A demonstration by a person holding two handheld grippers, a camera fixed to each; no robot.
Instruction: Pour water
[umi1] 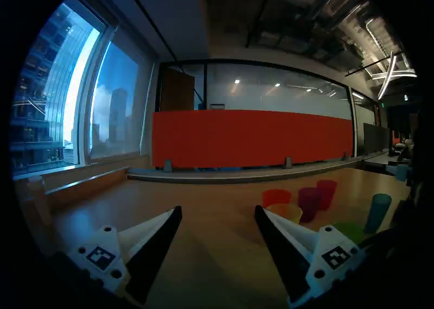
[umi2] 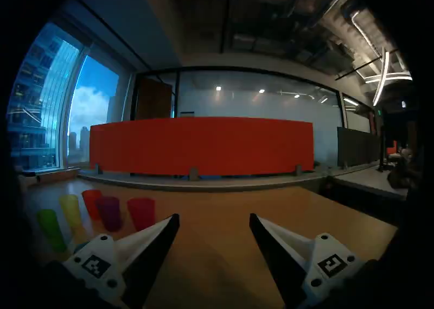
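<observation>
Several coloured plastic cups stand together on a wooden table. In the left gripper view they are at the right: an orange cup (umi1: 275, 196), a yellow cup (umi1: 286, 212), a purple cup (umi1: 308, 202), a red cup (umi1: 326, 193), a green cup (umi1: 350, 231) and a teal cup (umi1: 378, 211). My left gripper (umi1: 217, 214) is open and holds nothing, left of the cups. In the right gripper view the cluster sits at the left: green cup (umi2: 50, 228), yellow cup (umi2: 70, 211), orange cup (umi2: 91, 201), purple cup (umi2: 110, 213), red cup (umi2: 141, 212). My right gripper (umi2: 212, 220) is open and holds nothing, right of them.
The wooden table (umi1: 217, 200) runs to a long red partition (umi2: 200, 145) at its far edge. Large windows (umi1: 70, 108) line the left side. Another desk (umi2: 369, 181) stands off to the right.
</observation>
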